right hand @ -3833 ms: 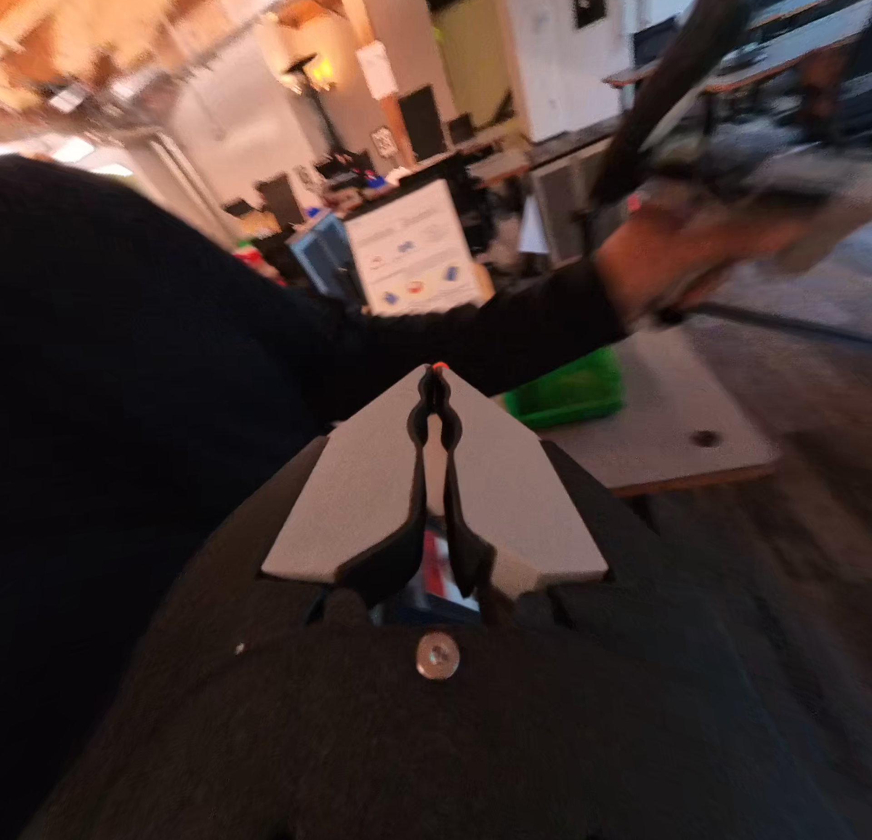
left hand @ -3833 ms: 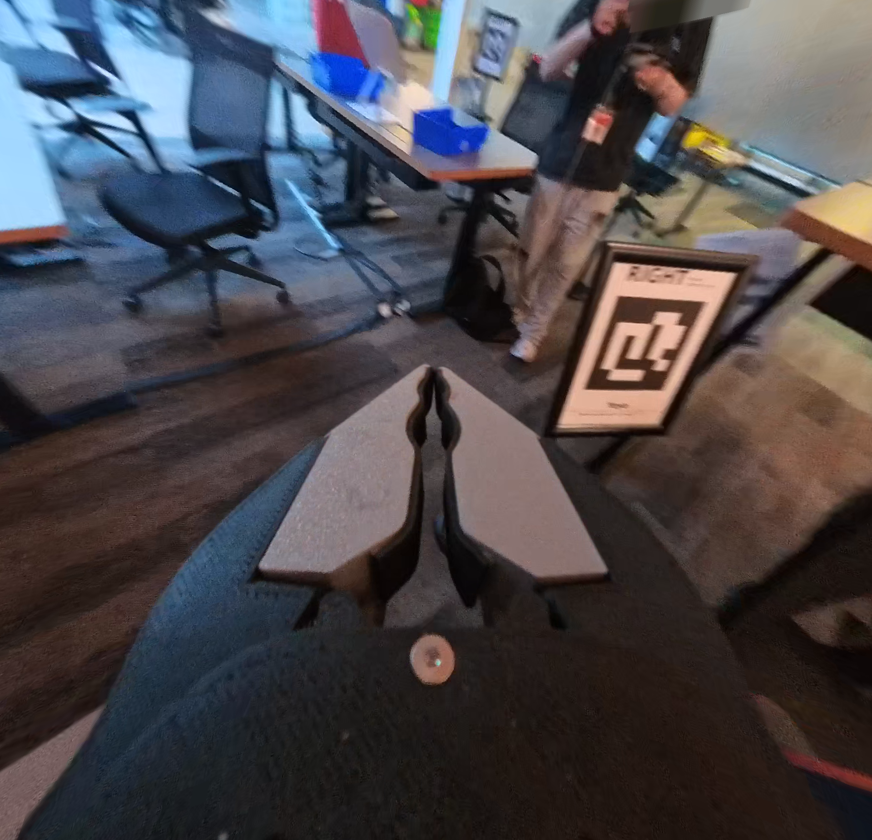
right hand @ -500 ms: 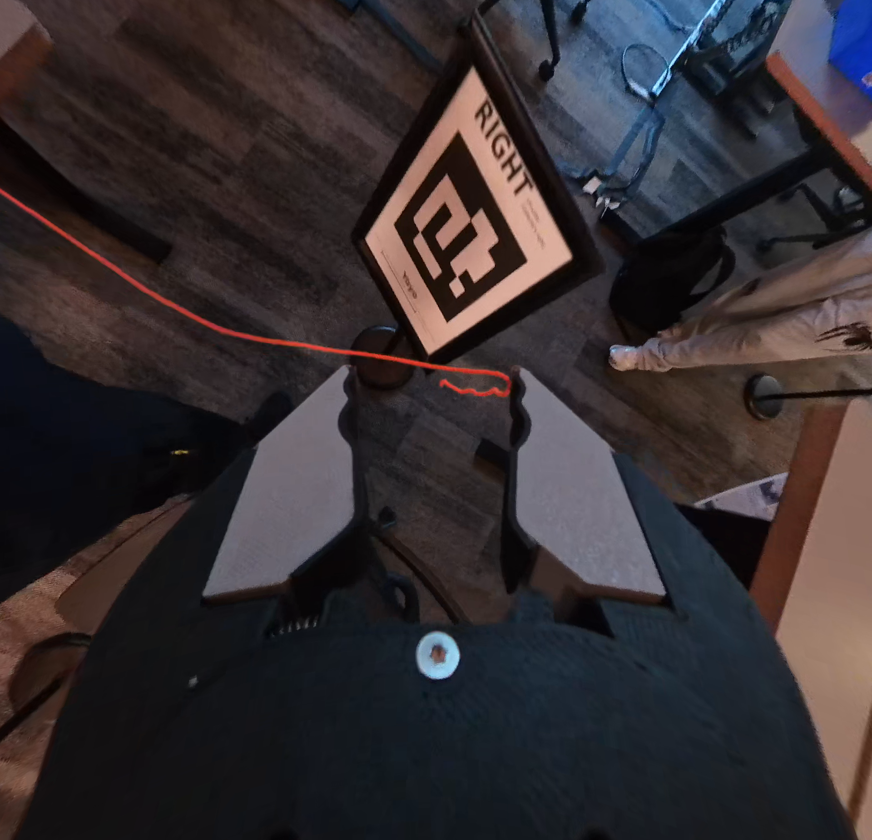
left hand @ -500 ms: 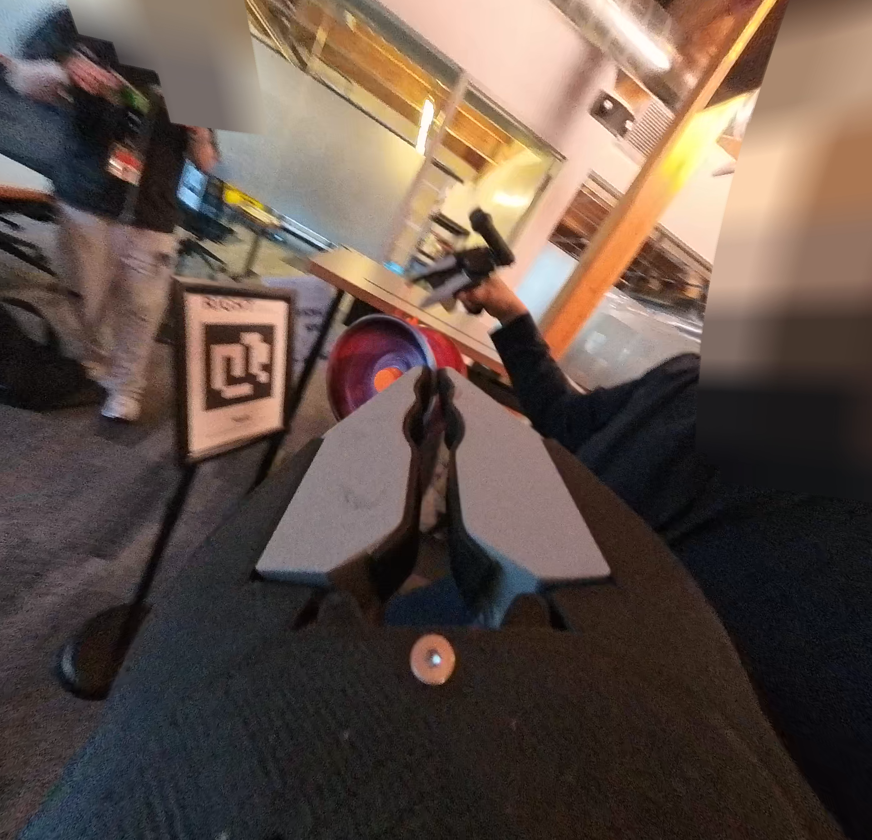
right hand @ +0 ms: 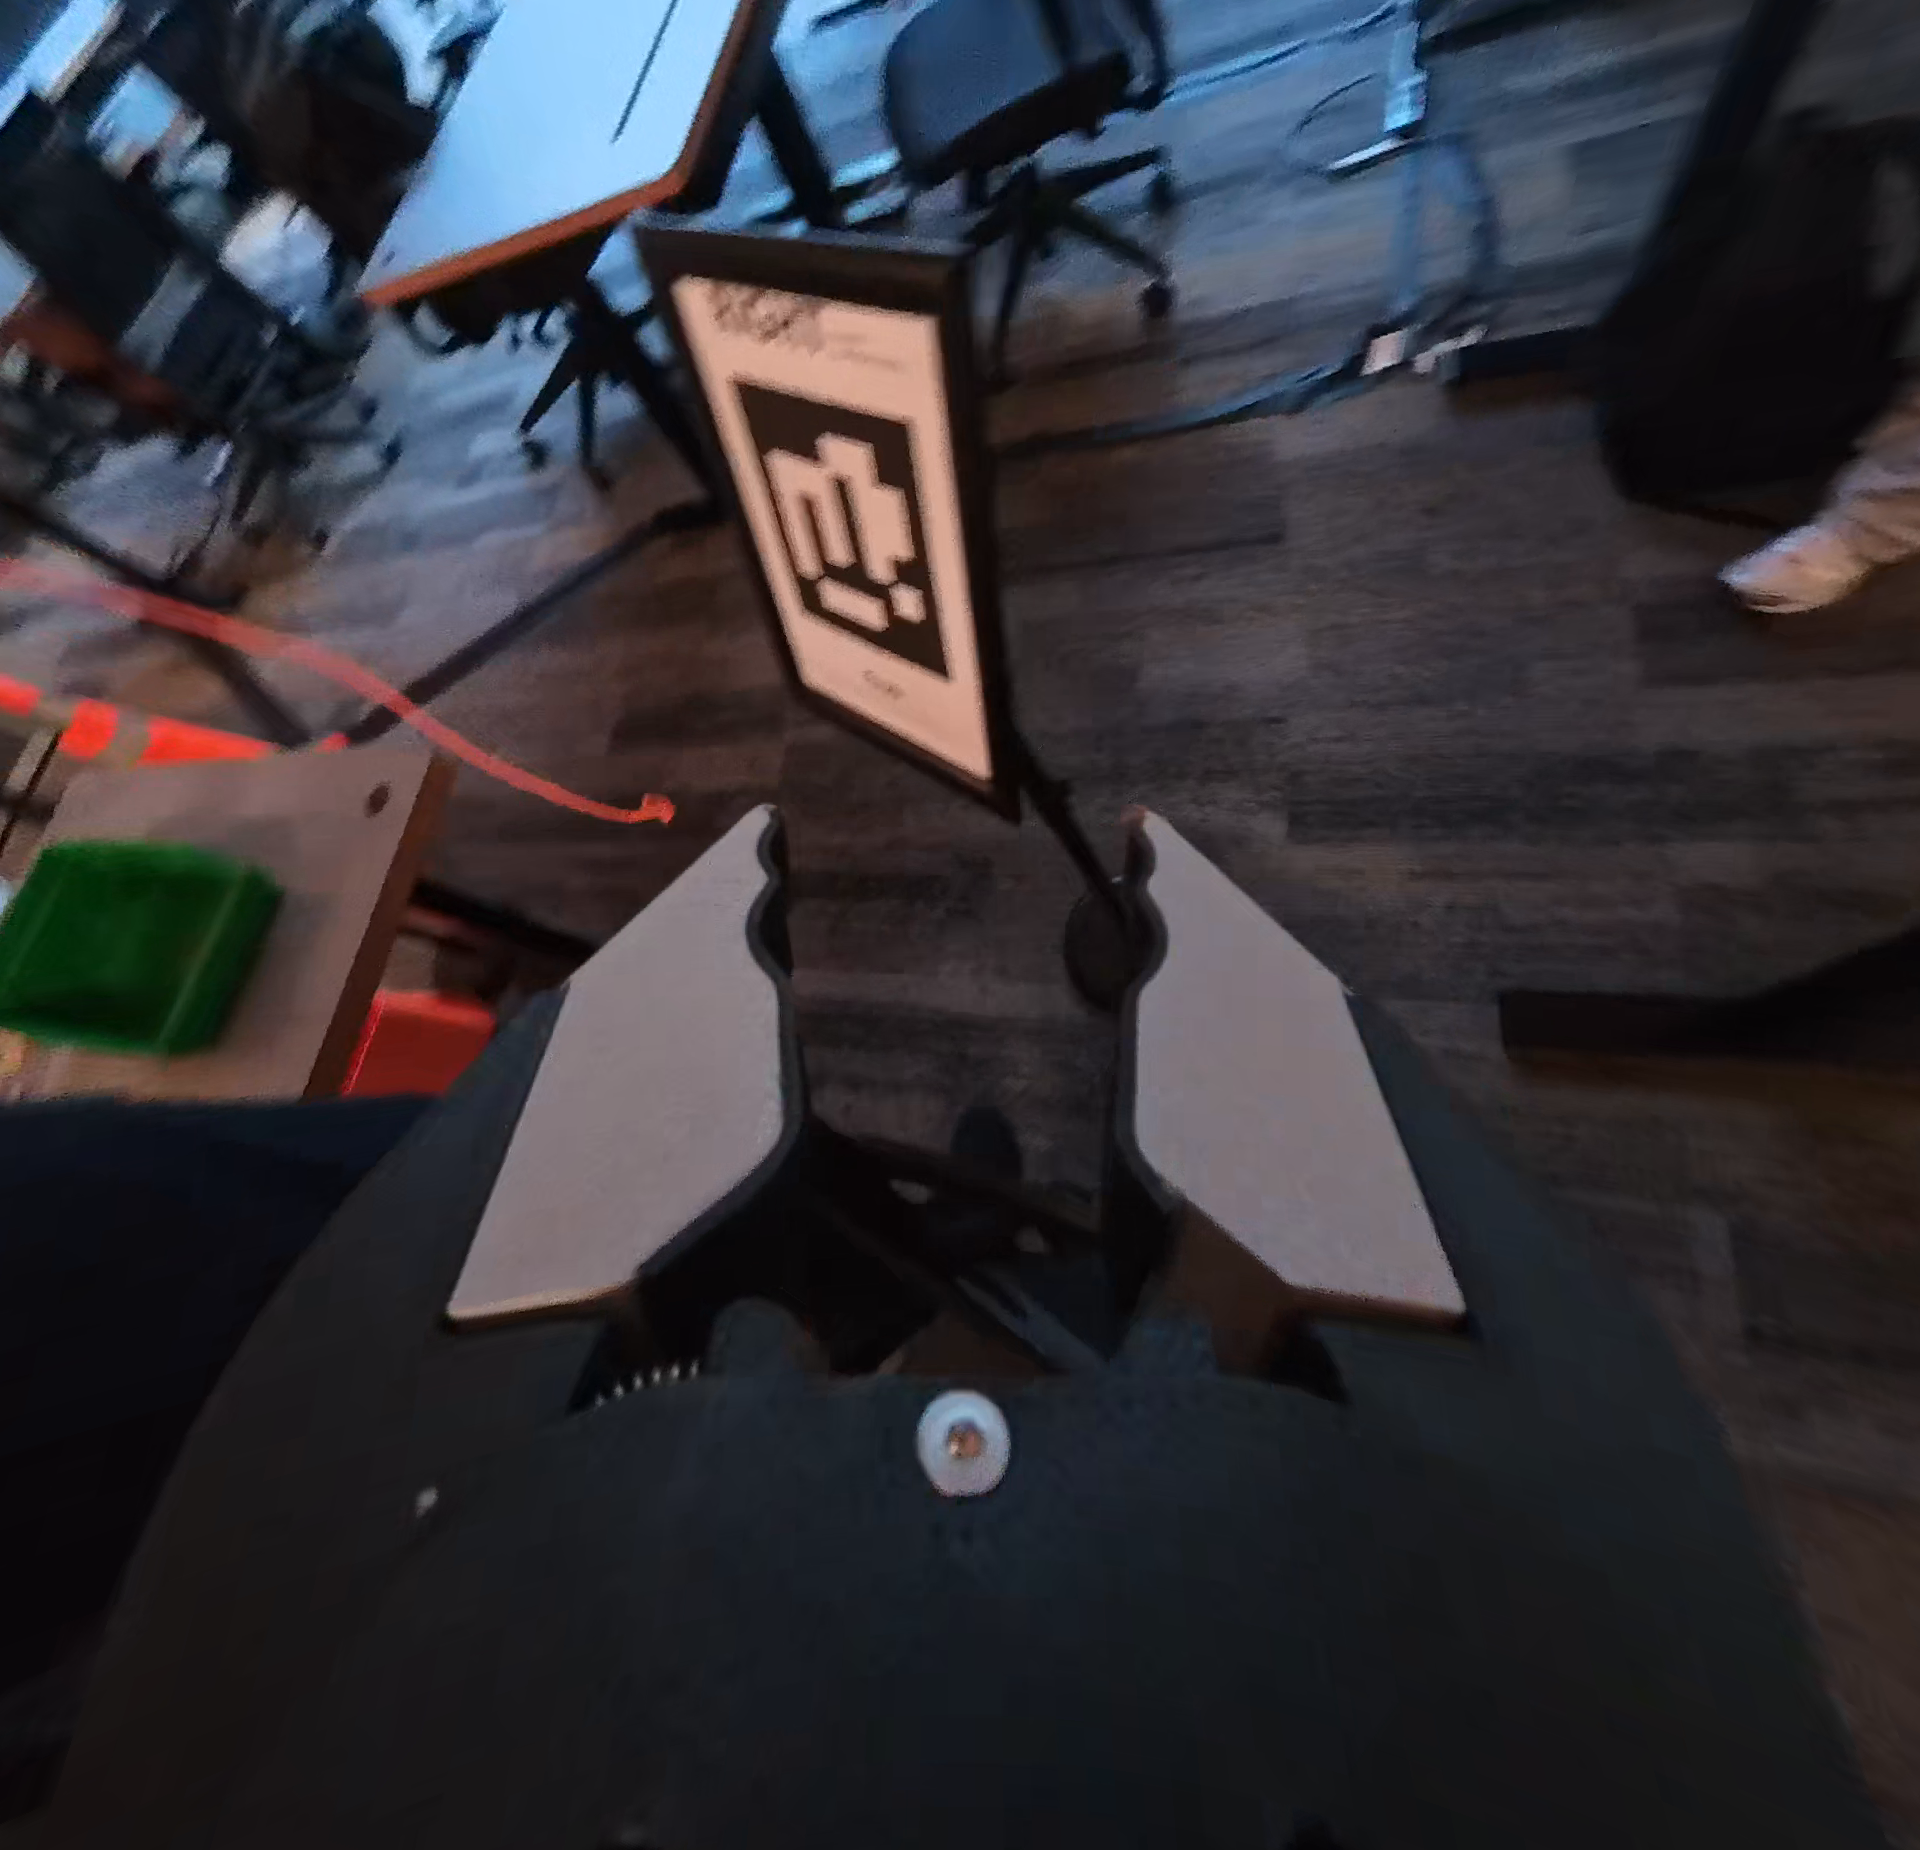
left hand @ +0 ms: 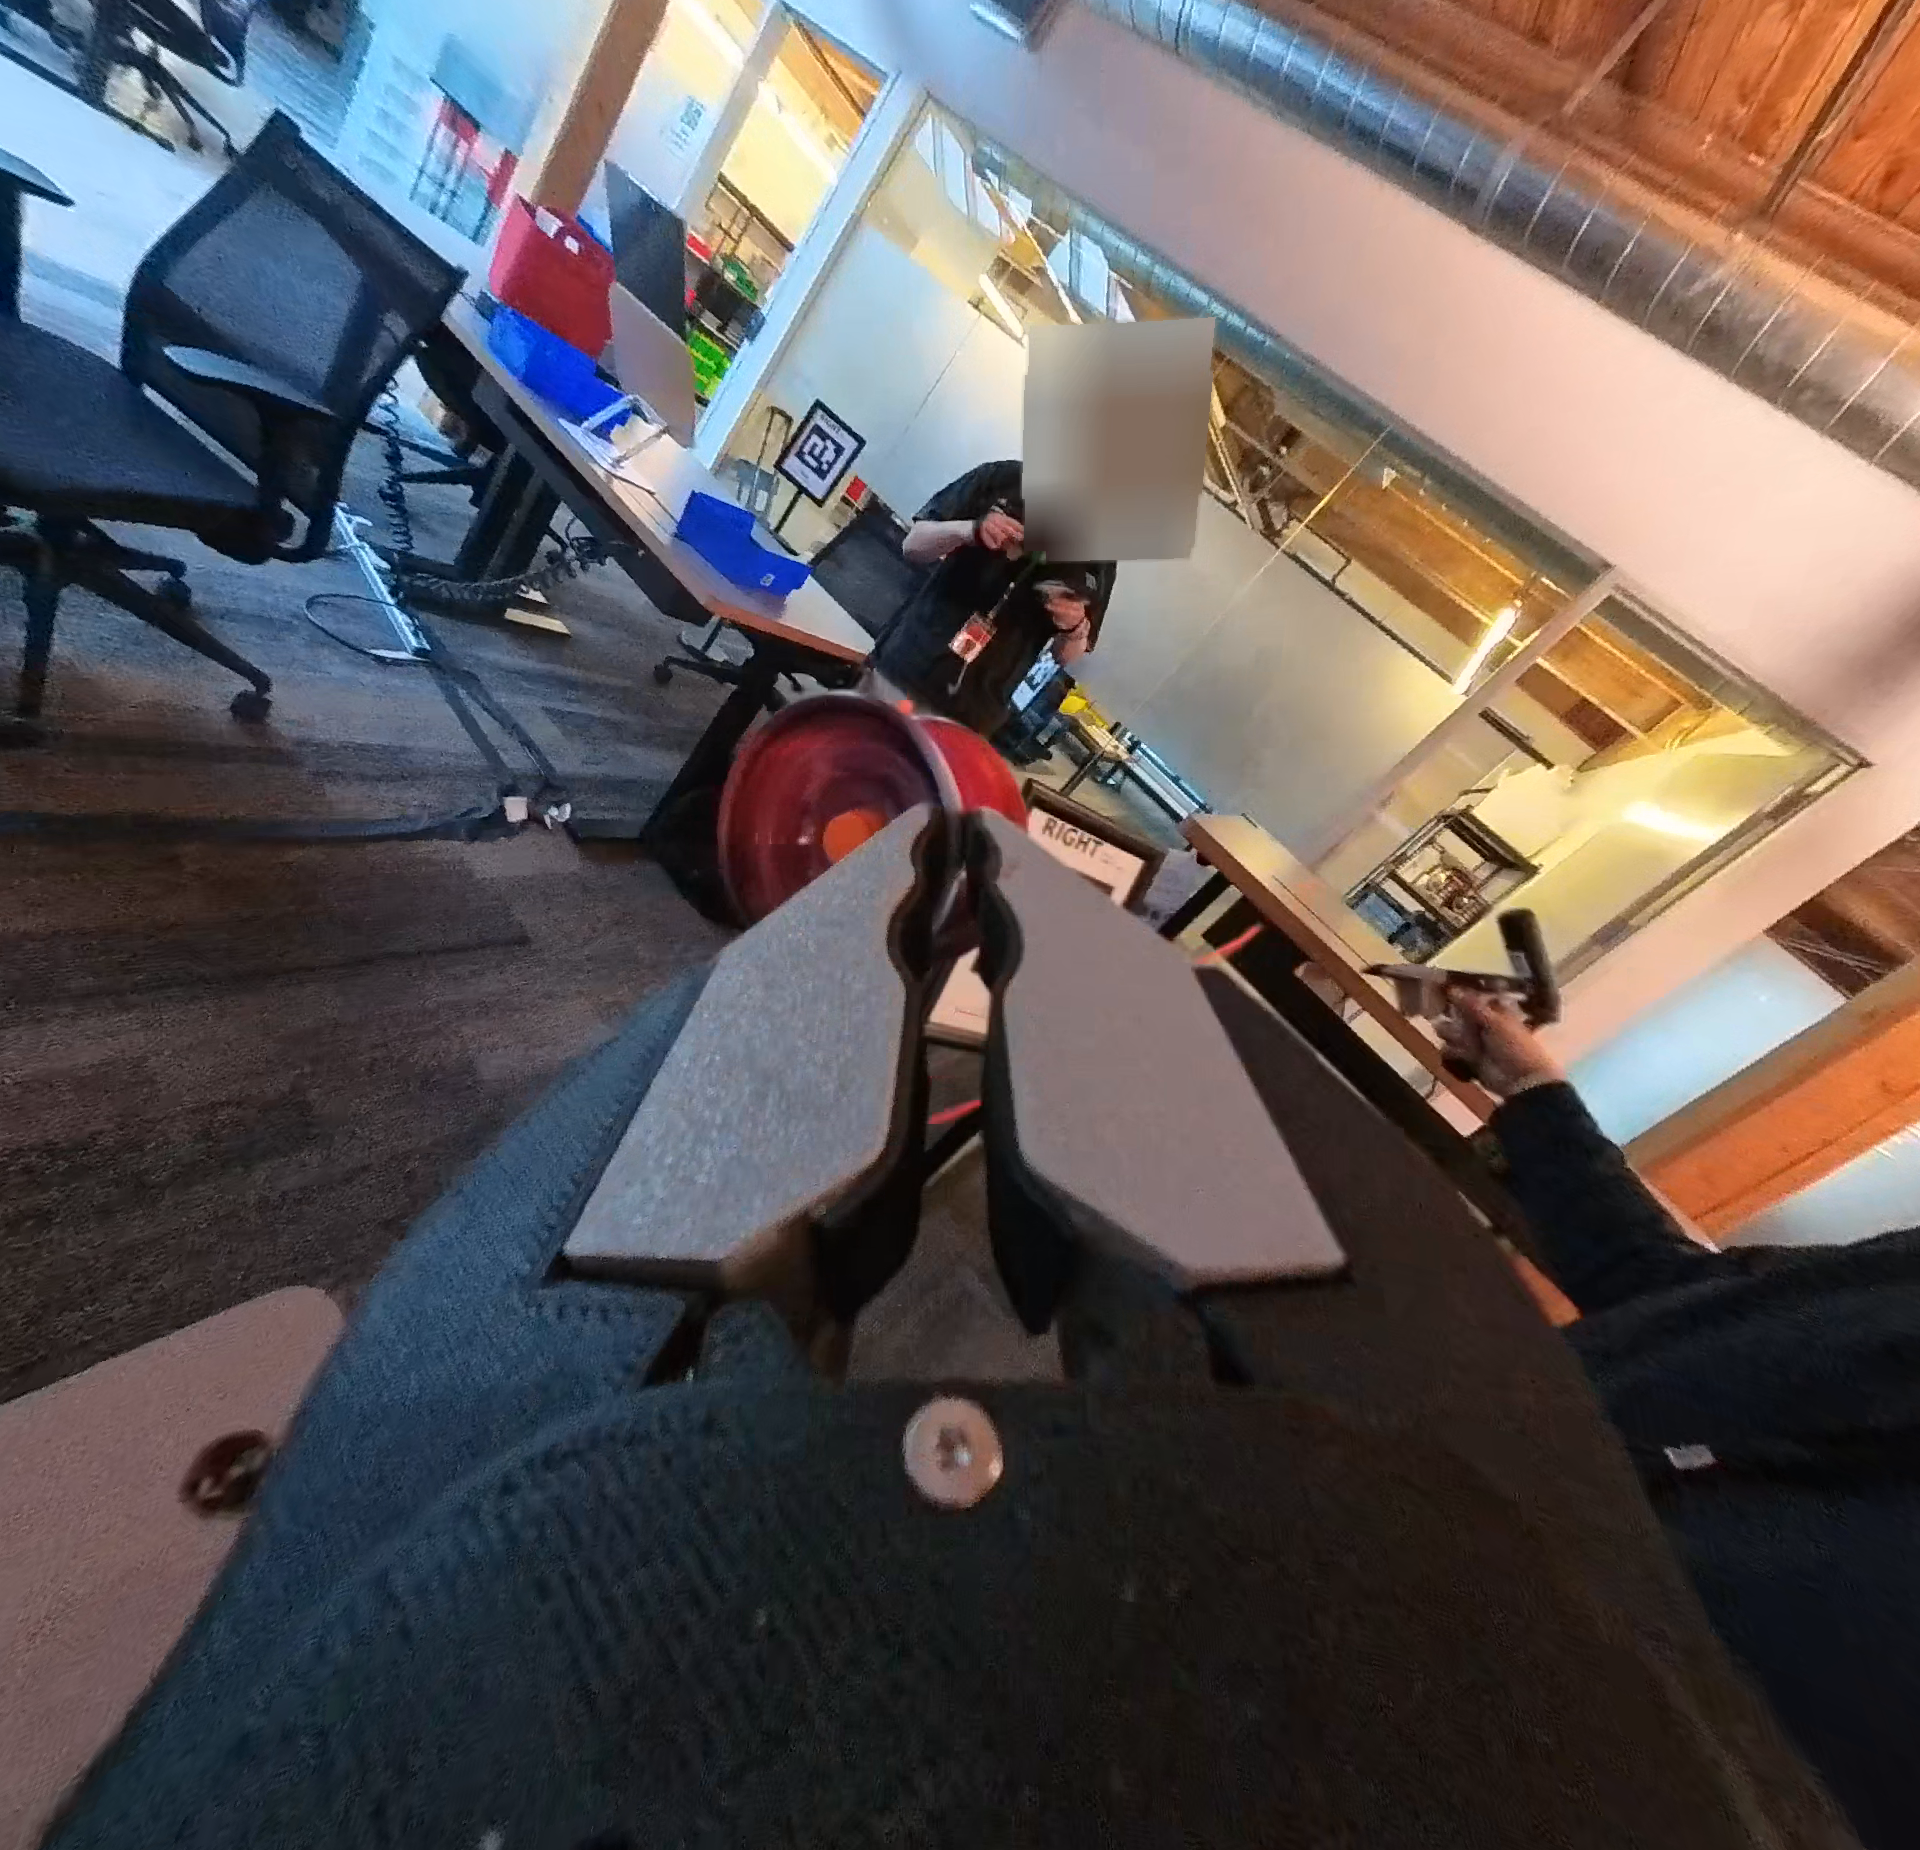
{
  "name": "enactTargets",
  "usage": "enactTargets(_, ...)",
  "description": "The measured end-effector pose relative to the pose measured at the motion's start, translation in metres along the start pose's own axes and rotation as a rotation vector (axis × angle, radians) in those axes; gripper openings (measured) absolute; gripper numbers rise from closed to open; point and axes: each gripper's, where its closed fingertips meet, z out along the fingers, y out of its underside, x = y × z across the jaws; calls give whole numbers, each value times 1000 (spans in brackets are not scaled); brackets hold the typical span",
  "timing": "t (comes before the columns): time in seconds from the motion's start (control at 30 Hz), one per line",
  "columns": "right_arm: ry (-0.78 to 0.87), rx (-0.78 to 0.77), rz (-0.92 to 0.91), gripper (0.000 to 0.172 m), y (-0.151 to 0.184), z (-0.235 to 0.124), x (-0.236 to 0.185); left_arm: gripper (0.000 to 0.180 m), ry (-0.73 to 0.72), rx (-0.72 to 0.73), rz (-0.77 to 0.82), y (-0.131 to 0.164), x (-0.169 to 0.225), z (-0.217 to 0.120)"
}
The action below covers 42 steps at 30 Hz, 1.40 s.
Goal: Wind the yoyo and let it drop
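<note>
In the left wrist view my left gripper (left hand: 951,839) is shut on the rim of a red yoyo (left hand: 821,813) with an orange hub, held up in the air past the fingertips. Its orange string (left hand: 1231,940) trails off to the right. My right gripper (left hand: 1455,985) shows farther off at the right in a hand. In the right wrist view my right gripper (right hand: 951,834) is open with nothing between its fingers. The string (right hand: 416,709) curves in from the left, and its loose end hangs just left of the left fingertip (right hand: 764,824), apart from it.
A black-framed marker sign on a stand (right hand: 852,512) rises over the floor ahead of the right gripper. A small table (right hand: 260,865) holds a green bin (right hand: 125,948). A person (left hand: 997,605) stands by a long table (left hand: 790,616) with blue bins, near an office chair (left hand: 208,377). One gripper's finger ends stand about 90 centimetres off the other's.
The right gripper, shut 3.8 s ago, stands open. Half a second ago the string end lay at its right fingertip; now it has drifted off to the left. The left gripper stays shut on the yoyo.
</note>
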Motion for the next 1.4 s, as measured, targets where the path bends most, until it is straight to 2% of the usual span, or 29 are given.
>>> enactTargets(0.1,117,49,23,63,-7,-18,25,0,7,-29,6,9,8,7)
enactTargets(0.13,121,56,19,64,-11,-21,22,1,18,-36,0,12,12,11)
enactTargets(0.2,58,80,-65,66,-26,-17,-19,1,84,-69,-31,25,30,26)
enactTargets(0.27,-32,101,-249,64,-40,-2,-88,1,146,-149,-39,50,54,52)
enactTargets(0.33,-183,140,-410,60,-46,24,-176,0,223,-201,-20,72,86,81)
enactTargets(0.43,-586,212,-486,46,-36,70,-326,1,379,-215,-25,96,139,119)
enactTargets(0.5,-810,170,-503,48,-12,103,-412,1,464,-205,-38,108,170,140)
enactTargets(0.6,-872,116,-579,57,25,164,-504,0,564,-203,-65,124,208,160)
enactTargets(0.7,-874,111,-612,58,49,202,-560,1,602,-200,-82,135,227,171)
enactTargets(0.8,-902,100,-617,57,65,219,-584,0,610,-171,-117,139,234,176)
enactTargets(0.83,-887,94,-629,47,68,225,-584,0,591,-165,-111,140,232,178)
enactTargets(0.9,-868,105,-630,11,67,230,-580,0,555,-160,-90,143,227,180)
enactTargets(0.93,-882,119,-618,0,65,228,-579,0,534,-161,-76,144,224,181)
enactTargets(1.0,-918,116,-590,0,65,224,-576,1,494,-164,-44,145,218,183)
enactTargets(1.1,-936,91,-542,0,69,227,-569,1,520,-154,-58,141,222,187)
enactTargets(1.13,-916,100,-518,11,67,232,-566,0,537,-155,-68,140,225,190)
enactTargets(1.17,-888,112,-496,29,63,236,-561,0,555,-161,-80,141,228,193)
enactTargets(1.2,-877,127,-484,38,59,237,-559,0,569,-161,-91,142,231,195)
enactTargets(1.23,-883,142,-482,37,57,235,-558,0,584,-159,-103,143,233,198)
enactTargets(1.3,-919,123,-522,0,63,227,-558,0,585,-155,-102,144,233,202)
enactTargets(1.4,-919,89,-555,0,72,220,-558,0,503,-153,-32,145,218,209)
